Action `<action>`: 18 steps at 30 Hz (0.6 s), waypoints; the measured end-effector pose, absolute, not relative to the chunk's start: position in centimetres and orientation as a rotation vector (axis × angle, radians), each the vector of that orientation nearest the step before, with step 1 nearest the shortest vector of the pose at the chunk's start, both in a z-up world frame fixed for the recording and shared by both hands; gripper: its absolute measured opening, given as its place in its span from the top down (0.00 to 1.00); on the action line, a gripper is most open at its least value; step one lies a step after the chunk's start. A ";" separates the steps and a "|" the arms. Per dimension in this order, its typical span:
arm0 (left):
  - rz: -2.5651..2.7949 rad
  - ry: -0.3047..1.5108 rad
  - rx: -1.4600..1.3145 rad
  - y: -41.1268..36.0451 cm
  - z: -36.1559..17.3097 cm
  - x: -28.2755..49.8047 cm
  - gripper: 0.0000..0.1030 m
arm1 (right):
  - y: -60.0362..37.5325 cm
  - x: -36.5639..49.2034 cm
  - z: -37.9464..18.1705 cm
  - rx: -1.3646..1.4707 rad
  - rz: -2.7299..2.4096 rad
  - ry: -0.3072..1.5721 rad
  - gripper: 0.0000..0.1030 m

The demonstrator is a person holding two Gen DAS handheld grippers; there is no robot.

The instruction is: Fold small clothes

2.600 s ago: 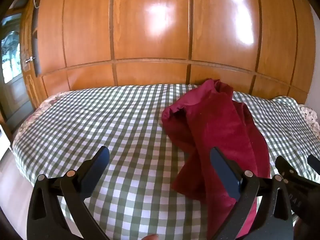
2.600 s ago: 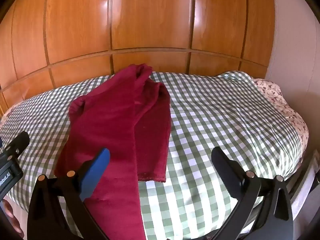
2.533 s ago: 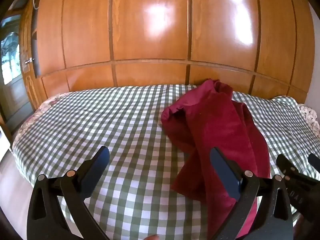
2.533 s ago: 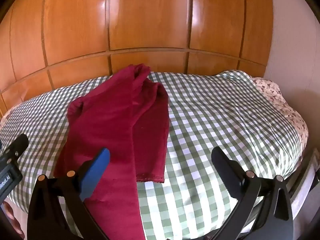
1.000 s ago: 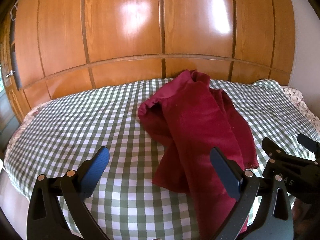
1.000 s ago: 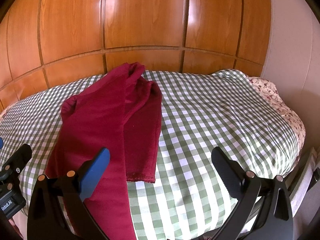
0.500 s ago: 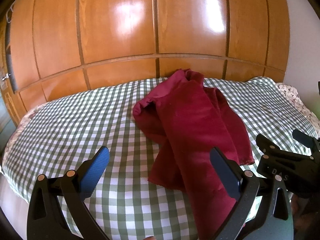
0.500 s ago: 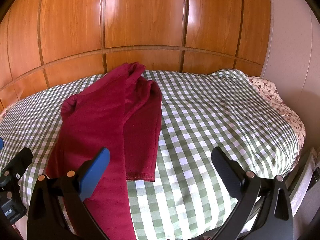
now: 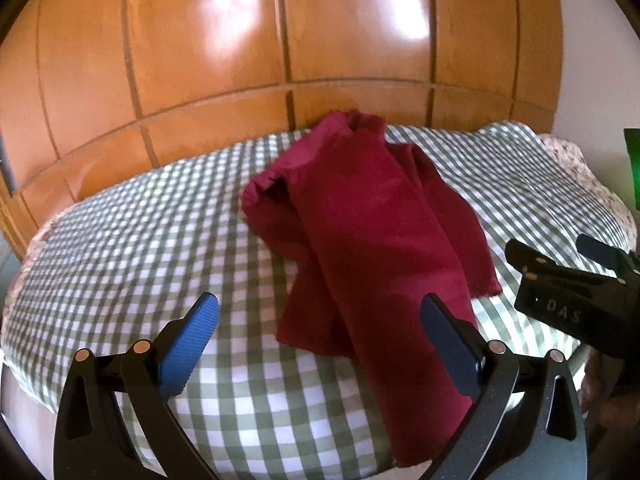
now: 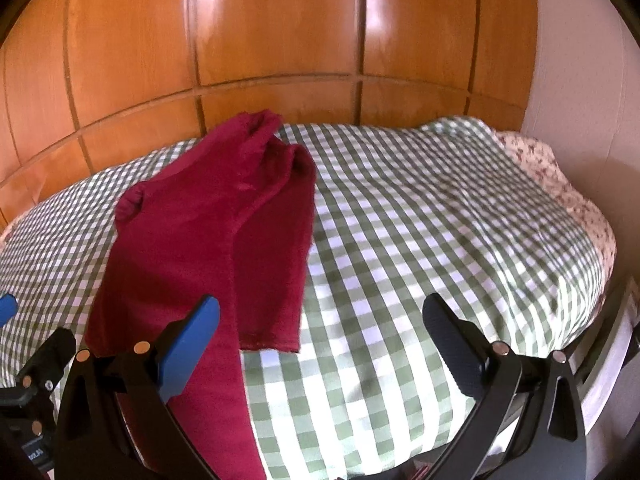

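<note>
Hovering above the near edge of the bed, the left gripper (image 9: 316, 344) had its blue-padded jaws spread wide apart with nothing between them, and the right gripper (image 10: 320, 344) beside it was spread just as wide and equally empty. In the left wrist view the right gripper (image 9: 560, 264) showed as a black tool at the right side, clear of the cloth. Under both lay the green-and-white checked bedcover (image 9: 140, 248) (image 10: 420, 240), which carried the dark red fabric garment (image 9: 360, 240) (image 10: 208, 240), a small pair of trousers by its two legs. One long leg ran down to the near edge of the bed and hung slightly over it, passing beneath the left gripper's right finger (image 9: 448, 344) and beneath the right gripper's left finger (image 10: 188, 344). The other leg lay shorter toward the right, its stitched hem ending well short of the near edge. A bunched, rounded fold sat at the garment's left side, and its gathered top reached the far edge of the bed. At the far right corner a floral-patterned sheet (image 10: 560, 176) showed from under the checked cover. Behind the bed stood a glossy orange-brown wooden panelled wardrobe front (image 9: 280, 40) (image 10: 280, 40), and a pale wall (image 10: 576, 80) met it on the right.
</note>
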State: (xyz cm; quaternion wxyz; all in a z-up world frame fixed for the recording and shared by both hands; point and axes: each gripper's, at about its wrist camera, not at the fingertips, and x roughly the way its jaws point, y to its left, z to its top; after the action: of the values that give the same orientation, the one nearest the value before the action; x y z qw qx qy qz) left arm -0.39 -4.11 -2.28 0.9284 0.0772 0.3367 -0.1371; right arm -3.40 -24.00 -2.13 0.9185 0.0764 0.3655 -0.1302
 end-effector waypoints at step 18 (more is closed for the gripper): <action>-0.707 0.894 0.462 -12.1 -8.7 -1.8 0.41 | -32.2 -2.8 -10.1 0.242 -0.436 0.981 0.02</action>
State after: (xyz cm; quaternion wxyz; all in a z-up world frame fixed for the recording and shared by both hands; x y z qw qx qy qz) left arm -1.85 -12.11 -8.73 0.8168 0.2168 0.4192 -0.3317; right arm -2.78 -32.22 -10.12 0.8525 0.1151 0.4661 -0.2070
